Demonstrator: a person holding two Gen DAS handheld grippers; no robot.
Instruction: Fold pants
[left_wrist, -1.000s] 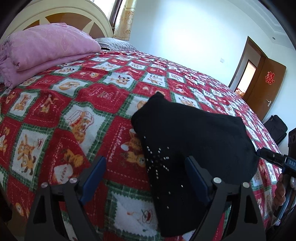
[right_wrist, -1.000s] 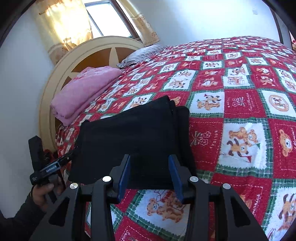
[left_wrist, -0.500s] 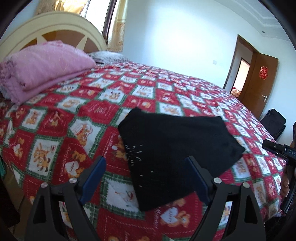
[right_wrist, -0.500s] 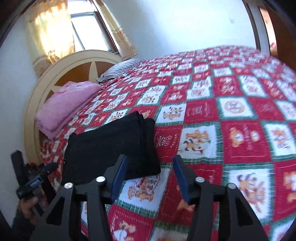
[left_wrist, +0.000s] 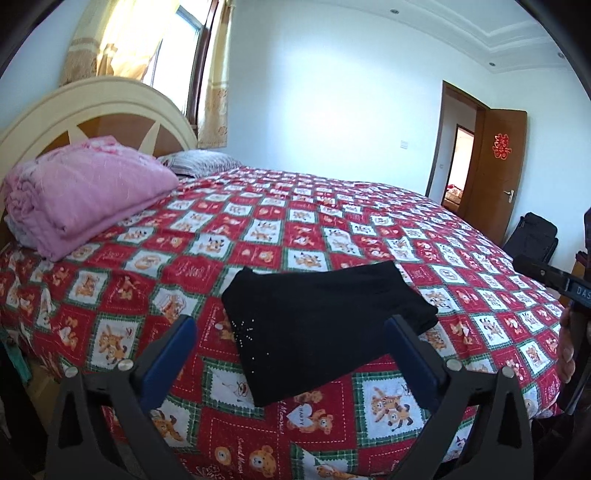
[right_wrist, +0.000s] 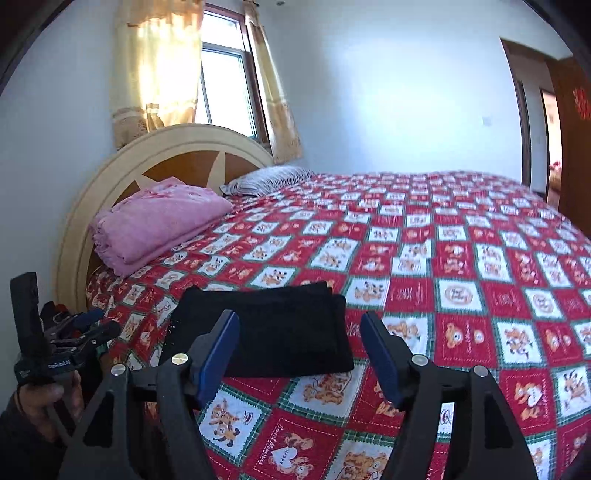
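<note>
The black pants (left_wrist: 317, 325) lie folded into a flat rectangle near the bed's front edge, with a scatter of small studs at one corner; the right wrist view shows the pants (right_wrist: 280, 328) too. My left gripper (left_wrist: 291, 332) hovers above and short of them, its jaws opening wide with nothing between the blue pads. My right gripper (right_wrist: 299, 328) also hangs back from the pants, its jaws opening and empty. The other hand-held gripper (right_wrist: 55, 347) shows at the left edge of the right wrist view.
A red checked bedspread (left_wrist: 332, 236) with bear prints covers the bed. A folded pink blanket (left_wrist: 85, 188) and a striped pillow (left_wrist: 199, 162) sit by the cream headboard (right_wrist: 177, 147). An open wooden door (left_wrist: 495, 173) and a dark bag (left_wrist: 532, 236) are at the right.
Both grippers have pulled back and risen away from the pants, which now look smaller and lie free on the bed. The right jaws have spread wider, and the left jaws slightly.
</note>
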